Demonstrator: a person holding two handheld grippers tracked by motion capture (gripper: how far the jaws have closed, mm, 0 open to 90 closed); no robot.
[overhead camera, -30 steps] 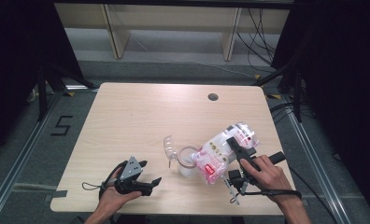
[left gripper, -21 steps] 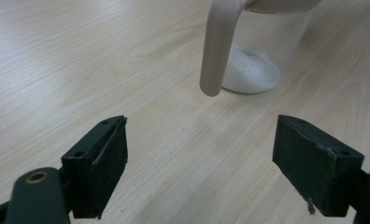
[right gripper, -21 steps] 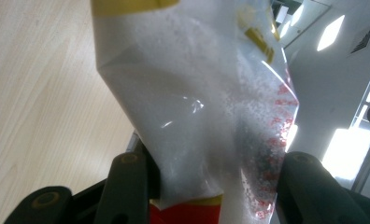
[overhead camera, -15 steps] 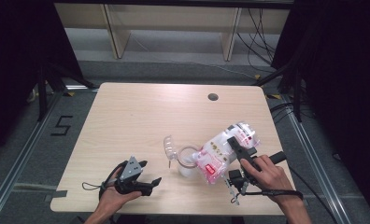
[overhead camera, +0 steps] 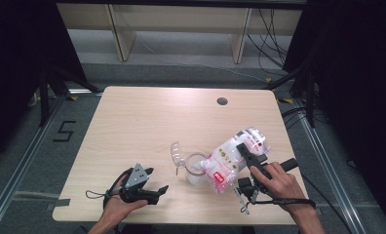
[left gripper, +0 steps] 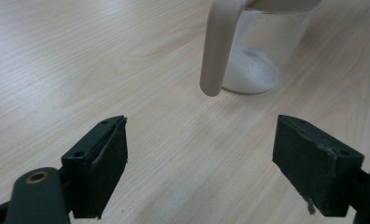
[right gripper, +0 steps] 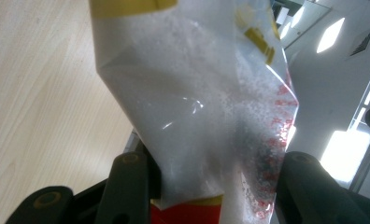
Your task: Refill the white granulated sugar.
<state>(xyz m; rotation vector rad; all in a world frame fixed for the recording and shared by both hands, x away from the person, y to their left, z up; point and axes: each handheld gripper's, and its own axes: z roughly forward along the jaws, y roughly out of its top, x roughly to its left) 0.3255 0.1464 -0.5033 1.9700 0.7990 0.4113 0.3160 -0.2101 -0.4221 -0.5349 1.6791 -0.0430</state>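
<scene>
We are seeing the right tool (overhead camera: 248, 155) in the lower right of the high view, its jaws clamping a clear plastic bag (overhead camera: 232, 158) filled with white powder. In the right gripper view the bag (right gripper: 197, 93) is rising between the two black jaws, squeezed at its lower end, with yellow print near the top and red print along its right edge. The bag is tilting down toward the lower centre of the high view, its printed end reaching over the mouth of a clear measuring jug (overhead camera: 196, 168) standing on the worktop (overhead camera: 147, 122). A clear lid or scoop-like piece (overhead camera: 177, 153) is lying just beside the jug, to its upper left; we cannot quite tell which it is at this size.

The left tool (overhead camera: 154, 183) is resting in the lower left of the high view, well apart from the jug, with its jaws standing wide apart and gripping nothing. In the left gripper view the jug (left gripper: 262, 51) is showing at the upper right beyond the open jaws, with a thin layer of white powder in its bottom and its pale handle (left gripper: 218, 46) hanging down on the near side.
</scene>
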